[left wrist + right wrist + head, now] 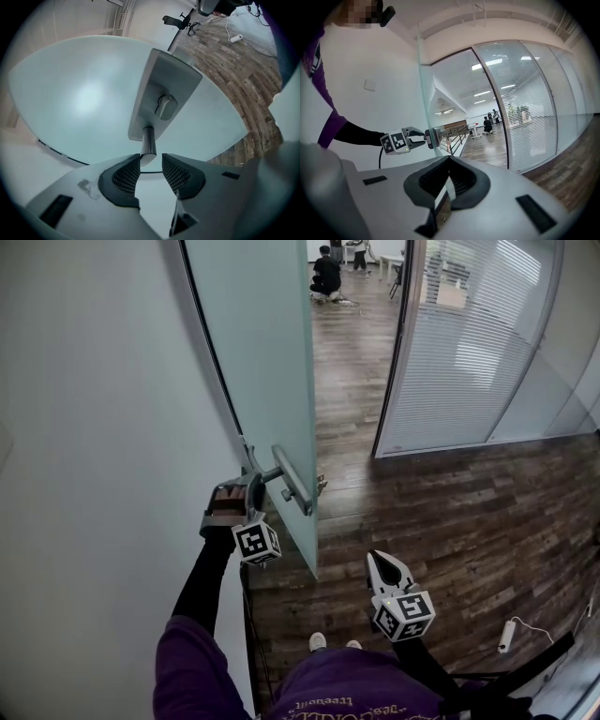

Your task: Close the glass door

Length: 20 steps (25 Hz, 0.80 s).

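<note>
The glass door (272,352) is standing wide open, swung back close to the white wall (94,427), with its free edge nearest the person and the doorway gaping beyond onto the wooden floor (450,512). The left gripper (151,161) is reaching into the narrow gap between wall and door, and its fingers are standing apart with the round end of the handle (148,140) sitting between their tips, not squeezed. The right gripper (378,557) is hanging idle over the floor just right of the door's edge, its fingers pressed together on nothing. The main risk, as I am judging it, is slippage: with no clamp on that smooth bar, any tug to swing the door could let the tips slide off its end and leave the door where it is. A hard push could send the heavy pane banging into the frame. The right gripper and the person's shoes (319,641) also seem to be lying near the edge's sweep and could get clipped. No container is showing in any view, so nothing is sitting in one.
</note>
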### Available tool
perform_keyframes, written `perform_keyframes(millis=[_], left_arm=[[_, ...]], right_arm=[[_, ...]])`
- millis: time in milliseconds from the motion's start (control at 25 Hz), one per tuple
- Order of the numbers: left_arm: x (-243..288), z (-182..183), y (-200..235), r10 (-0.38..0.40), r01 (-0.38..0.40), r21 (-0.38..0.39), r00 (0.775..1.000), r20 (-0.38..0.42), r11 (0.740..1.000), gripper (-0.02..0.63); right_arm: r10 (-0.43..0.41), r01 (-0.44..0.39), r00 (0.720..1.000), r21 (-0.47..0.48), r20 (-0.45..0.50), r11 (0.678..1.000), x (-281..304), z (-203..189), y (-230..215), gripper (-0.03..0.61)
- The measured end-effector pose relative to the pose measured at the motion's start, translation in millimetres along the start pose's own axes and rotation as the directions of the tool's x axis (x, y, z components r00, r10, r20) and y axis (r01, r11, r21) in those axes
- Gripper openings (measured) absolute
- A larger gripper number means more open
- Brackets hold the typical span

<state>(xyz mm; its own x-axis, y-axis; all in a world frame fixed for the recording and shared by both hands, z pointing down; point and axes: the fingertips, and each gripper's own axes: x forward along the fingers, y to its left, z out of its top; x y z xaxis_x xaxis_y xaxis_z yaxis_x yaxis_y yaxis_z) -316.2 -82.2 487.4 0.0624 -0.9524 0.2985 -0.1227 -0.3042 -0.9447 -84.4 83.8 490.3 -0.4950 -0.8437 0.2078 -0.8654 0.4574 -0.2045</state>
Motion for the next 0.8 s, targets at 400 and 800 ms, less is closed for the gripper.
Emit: perform_keyframes(millis=[400,800], left_arm=[[18.2,7.8,10.3,0.078,-0.079,0.067,0.997,0.014,0.995,0.127],[19.2,12.0,10.7,0.013,-0.011,0.078,1.000,-0.024,0.997,0.123]], right_arm=[[0.007,-0.007,1.000,-0.016,0.009,1.000,3.6,6.7,2.3,-0.009],[0.046,-0.043,0.998,-0.080,0.046,0.996,25.4,33.2,14.4,-0.009]])
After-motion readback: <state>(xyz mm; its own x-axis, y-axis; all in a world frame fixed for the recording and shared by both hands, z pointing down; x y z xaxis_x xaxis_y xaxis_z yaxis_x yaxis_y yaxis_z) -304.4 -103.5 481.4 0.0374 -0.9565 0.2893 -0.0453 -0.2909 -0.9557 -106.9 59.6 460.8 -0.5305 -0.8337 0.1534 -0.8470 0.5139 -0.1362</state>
